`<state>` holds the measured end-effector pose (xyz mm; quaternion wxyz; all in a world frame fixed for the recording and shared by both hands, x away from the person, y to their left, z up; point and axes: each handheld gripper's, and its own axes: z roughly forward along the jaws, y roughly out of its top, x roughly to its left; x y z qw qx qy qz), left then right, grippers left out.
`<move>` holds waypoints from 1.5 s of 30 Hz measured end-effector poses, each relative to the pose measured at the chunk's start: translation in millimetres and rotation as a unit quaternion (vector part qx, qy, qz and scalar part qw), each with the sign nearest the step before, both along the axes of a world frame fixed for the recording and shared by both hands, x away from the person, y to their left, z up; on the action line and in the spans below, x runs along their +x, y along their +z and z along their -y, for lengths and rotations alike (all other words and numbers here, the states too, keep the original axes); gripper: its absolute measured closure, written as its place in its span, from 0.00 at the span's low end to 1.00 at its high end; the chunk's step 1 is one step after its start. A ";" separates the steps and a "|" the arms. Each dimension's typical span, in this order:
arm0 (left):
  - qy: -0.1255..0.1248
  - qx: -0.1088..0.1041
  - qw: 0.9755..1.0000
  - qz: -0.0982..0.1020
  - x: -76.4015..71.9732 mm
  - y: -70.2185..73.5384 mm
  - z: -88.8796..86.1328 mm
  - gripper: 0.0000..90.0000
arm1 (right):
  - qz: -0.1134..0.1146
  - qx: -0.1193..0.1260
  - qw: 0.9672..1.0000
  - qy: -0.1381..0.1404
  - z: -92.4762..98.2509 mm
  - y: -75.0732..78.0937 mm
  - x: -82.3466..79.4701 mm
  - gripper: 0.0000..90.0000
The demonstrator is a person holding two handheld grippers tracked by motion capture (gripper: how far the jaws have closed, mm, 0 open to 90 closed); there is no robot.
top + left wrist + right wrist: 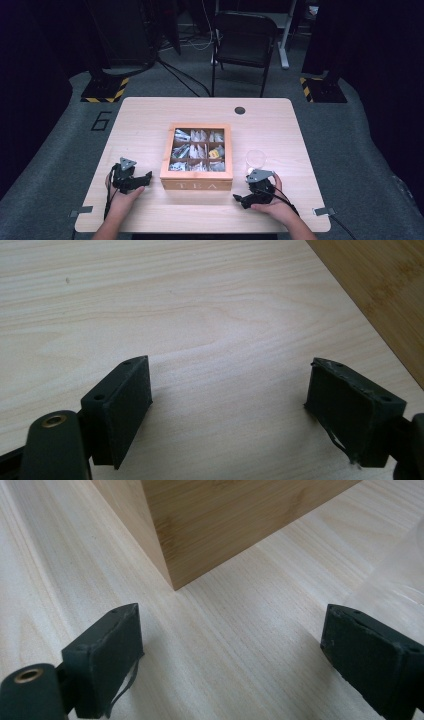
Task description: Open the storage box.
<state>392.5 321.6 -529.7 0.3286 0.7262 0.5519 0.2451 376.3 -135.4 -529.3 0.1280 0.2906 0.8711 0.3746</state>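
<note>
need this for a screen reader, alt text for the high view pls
A person holds open tongs in each hand, left and right, either side of a wooden tea box of sachets on a table. A clear cup stands right of it.

A black folding chair (243,37) is standing beyond the far edge of the light wooden table (150,120), well apart from it; two stand bases with yellow-and-black hazard stripes (104,90) are sitting on the grey floor at either side, the second one (322,90) at the right; cables (182,80) are trailing across the carpet toward the chair; a painted number six (101,120) is showing on the floor left of the table; a small dark round spot (240,110) is lying near the table's far edge.
</note>
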 end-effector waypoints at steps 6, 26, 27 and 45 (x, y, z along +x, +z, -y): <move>0.003 0.001 1.000 0.003 0.2 -0.5 0.6 0.20 | -0.001 0.000 1.000 0.000 -0.1 0.1 -0.1 0.10; -0.001 -0.001 1.000 0.000 -0.7 0.1 -0.5 0.20 | -0.001 0.003 1.000 -0.021 -1.3 0.3 -2.5 0.13; -0.003 -0.001 1.000 0.001 -0.7 -0.1 -0.7 0.20 | -0.003 0.003 1.000 -0.021 -1.2 0.4 -3.0 0.12; 0.028 -0.029 0.999 0.002 -2.6 6.1 -6.0 0.30 | 0.002 -0.021 0.999 -0.043 -6.0 10.8 -10.5 0.25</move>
